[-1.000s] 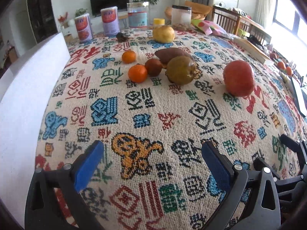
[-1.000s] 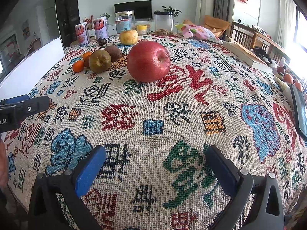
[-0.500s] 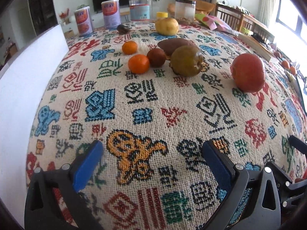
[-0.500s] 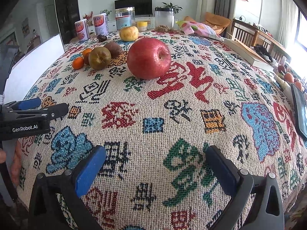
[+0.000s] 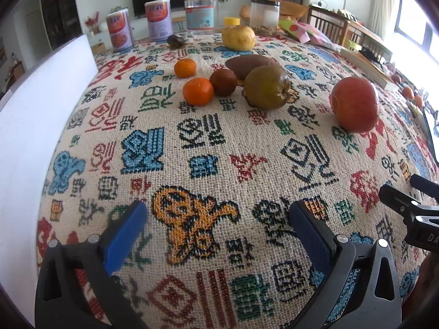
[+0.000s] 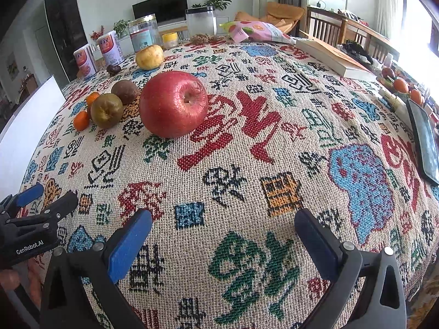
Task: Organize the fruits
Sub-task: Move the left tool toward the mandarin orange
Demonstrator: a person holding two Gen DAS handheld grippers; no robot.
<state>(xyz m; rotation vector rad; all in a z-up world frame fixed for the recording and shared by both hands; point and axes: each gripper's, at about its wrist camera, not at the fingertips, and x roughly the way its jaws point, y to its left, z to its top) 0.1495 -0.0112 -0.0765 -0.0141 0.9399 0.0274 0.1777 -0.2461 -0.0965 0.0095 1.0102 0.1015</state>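
A big red apple [image 6: 173, 104] sits on the patterned tablecloth [image 6: 274, 164]; it also shows in the left wrist view [image 5: 354, 104]. Left of it lie a green-brown pear [image 5: 266, 87], a dark brown fruit [image 5: 225, 82], a sweet potato [image 5: 248, 64] and two tangerines [image 5: 198, 91], [image 5: 185, 67]. A yellow apple [image 5: 238, 37] lies farther back. My left gripper [image 5: 216, 227] is open and empty near the table's front. My right gripper [image 6: 223, 235] is open and empty, well short of the red apple.
A white board [image 5: 33, 115] stands along the left edge. Cans [image 5: 119, 33] and clear jars [image 5: 200, 15] line the back. A book [image 6: 334, 57], a snack bag [image 6: 258, 31] and a dark tablet [image 6: 425, 139] lie at the right.
Both grippers have moved a little forward over the cloth, so the fruits look nearer. The left gripper now reaches farther into the right wrist view. Jaws stay open.
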